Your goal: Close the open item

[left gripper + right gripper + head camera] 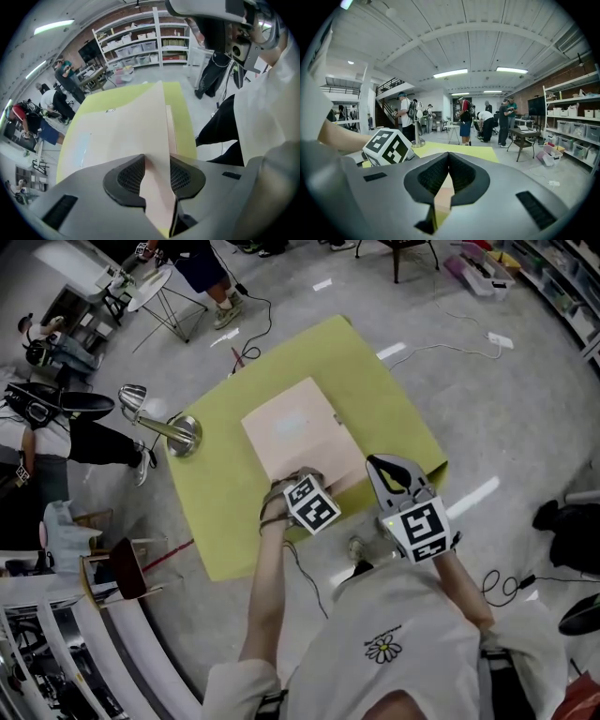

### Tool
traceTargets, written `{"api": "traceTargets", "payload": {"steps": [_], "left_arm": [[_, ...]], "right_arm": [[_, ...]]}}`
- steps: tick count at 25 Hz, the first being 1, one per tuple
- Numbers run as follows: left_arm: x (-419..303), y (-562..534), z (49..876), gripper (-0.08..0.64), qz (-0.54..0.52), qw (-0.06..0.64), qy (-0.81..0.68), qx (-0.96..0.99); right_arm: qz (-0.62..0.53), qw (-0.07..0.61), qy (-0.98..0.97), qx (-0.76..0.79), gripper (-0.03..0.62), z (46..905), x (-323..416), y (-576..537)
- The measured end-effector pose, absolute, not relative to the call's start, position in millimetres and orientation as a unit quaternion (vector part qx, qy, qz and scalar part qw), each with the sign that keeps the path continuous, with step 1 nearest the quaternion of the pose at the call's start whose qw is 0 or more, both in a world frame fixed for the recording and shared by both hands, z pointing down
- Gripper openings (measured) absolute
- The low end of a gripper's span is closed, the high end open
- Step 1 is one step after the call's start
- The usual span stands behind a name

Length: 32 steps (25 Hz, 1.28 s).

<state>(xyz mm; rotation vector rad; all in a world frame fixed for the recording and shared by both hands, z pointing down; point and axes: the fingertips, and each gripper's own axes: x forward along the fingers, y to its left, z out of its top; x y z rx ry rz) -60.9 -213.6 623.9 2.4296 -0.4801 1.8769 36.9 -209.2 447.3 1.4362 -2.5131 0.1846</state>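
A flat, pale pink box (pixel 295 432) lies shut on the yellow-green table (pixel 375 381). My left gripper (pixel 302 474) points steeply down at the box's near edge. In the left gripper view its jaws (pixel 157 171) stand apart, open, over the pink lid (pixel 122 136), and the pads do not press on it. My right gripper (pixel 382 463) hovers just right of the box's near corner, above the table edge. Its fingertips (pixel 449 159) meet, shut on nothing. The left gripper's marker cube (pixel 389 146) shows beside it, with a strip of the pink box (pixel 443 197) below.
A chrome stand with a round base (pixel 178 432) sits on the table's left edge. Beyond the table are a small red-seated chair (pixel 122 568), cables on the floor (pixel 506 582), several people and storage shelves (pixel 140 42).
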Motion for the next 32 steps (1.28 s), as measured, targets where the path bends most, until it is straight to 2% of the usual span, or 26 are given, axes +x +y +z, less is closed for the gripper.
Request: {"api": "traceTargets", "payload": {"steps": [5,7,8,9,28,32], "left_arm": [[-61.4,-206.4,622.7,0.143,0.603,0.053,-0.12,0.787],[-60.5,-195.3,623.0,0.239,0.611,0.091,-0.07,0.784],[-60.1,-195.0,623.0,0.237,0.614,0.098,-0.06,0.781],[-59.7,-196.9,623.4,0.167,0.616,0.096,-0.061,0.78],[-57.9,-196.5,620.2,0.167,0.614,0.07,-0.083,0.782],[-56.3,-208.1,590.7,0.133,0.58,0.056,-0.124,0.803]], "right_arm": [[0.064,0.123,-0.859,0.493,0.012,447.7,36.8,-208.6],[0.065,0.123,-0.858,0.495,0.012,447.3,37.8,-209.1],[0.066,0.123,-0.857,0.497,0.012,447.4,39.2,-209.3],[0.067,0.124,-0.855,0.499,0.012,447.9,41.1,-209.5],[0.066,0.113,-0.855,0.502,0.012,447.1,52.3,-208.3],[0.054,0.107,-0.856,0.503,0.012,435.9,52.0,-213.3]]}}
